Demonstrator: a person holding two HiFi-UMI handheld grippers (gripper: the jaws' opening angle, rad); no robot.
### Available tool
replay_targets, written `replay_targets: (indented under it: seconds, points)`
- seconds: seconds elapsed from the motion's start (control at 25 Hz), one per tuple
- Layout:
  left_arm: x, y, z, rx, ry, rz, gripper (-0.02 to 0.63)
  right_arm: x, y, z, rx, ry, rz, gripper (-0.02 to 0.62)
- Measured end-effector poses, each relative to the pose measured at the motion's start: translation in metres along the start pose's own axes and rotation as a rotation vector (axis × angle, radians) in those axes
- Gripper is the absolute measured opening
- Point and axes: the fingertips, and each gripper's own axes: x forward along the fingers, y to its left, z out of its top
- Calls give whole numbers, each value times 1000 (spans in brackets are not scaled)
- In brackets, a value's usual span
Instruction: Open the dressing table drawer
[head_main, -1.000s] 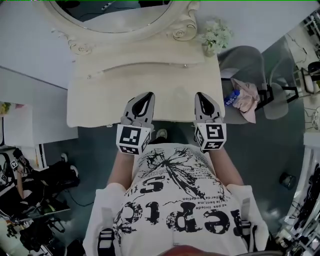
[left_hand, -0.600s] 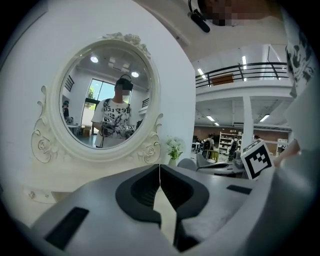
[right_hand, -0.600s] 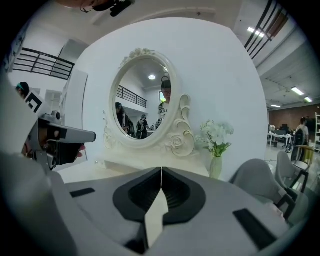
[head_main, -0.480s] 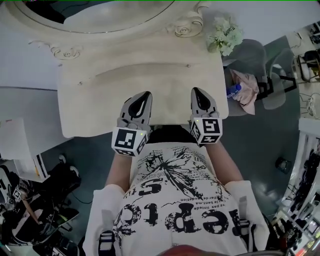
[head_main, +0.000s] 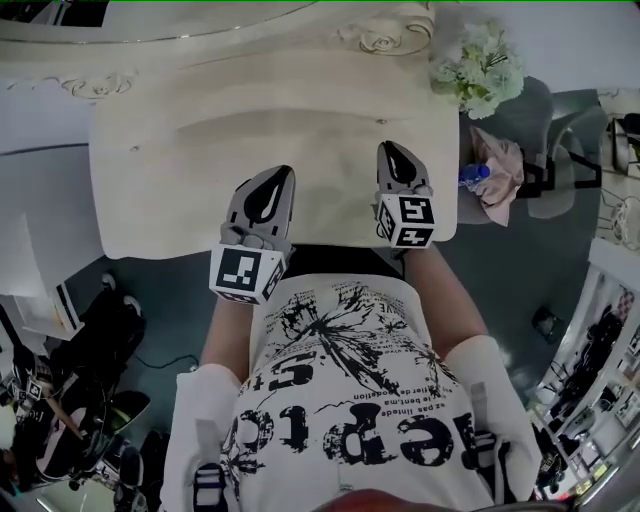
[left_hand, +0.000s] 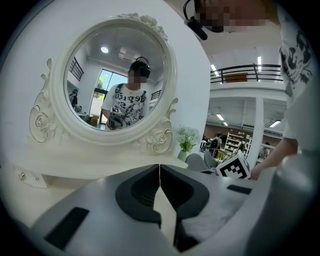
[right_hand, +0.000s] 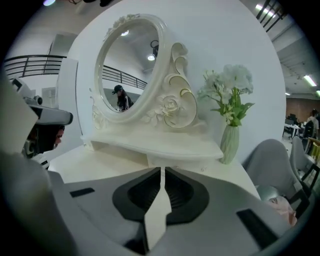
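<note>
Well, starting from the head view, I saw the dressing table (head_main: 190, 190) fill more of the picture than a second before, with much less of the mirror left along the top edge. Both grippers had slid farther in over the tabletop. The left gripper (head_main: 284, 172) lay over the middle of the top. The right gripper (head_main: 388, 148) pointed at the small knob (head_main: 381, 122) on the raised back tier and sat clearly nearer to it than earlier, though not touching. Its marker cube, formerly off the front edge, now hung over it. The flowers (head_main: 482, 70) stood at the table's right rear corner.

Next, in the left gripper view, I found the left gripper (left_hand: 159, 167) with its jaws pressed together and nothing between them, aimed at the round mirror (left_hand: 115, 75). The right gripper's cube showed off to the right.

Lastly, the right gripper view showed the right gripper (right_hand: 162, 171) with its jaws together, likewise empty. Just beyond them sat the drawer (right_hand: 192, 164) in the tier under the mirror (right_hand: 130, 65), pushed in flush, its knob beside the vase.
</note>
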Motion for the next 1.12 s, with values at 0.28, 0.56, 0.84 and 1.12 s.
replay_targets:
  seconds: [0.28, 0.56, 0.84, 1.12]
  points:
    - [13, 4, -18, -14, 69, 41, 20, 43, -20, -16, 20, 92, -15, 112]
    - [16, 5, -20, -22, 85, 62, 20, 60, -26, -22, 32, 114, -44, 117]
    - [15, 3, -27, -28, 108, 68, 20, 69, -28, -23, 12, 118, -74, 109]
    - [12, -1, -28, -13, 110, 54, 20, 65, -26, -25, 11, 130, -80, 107]
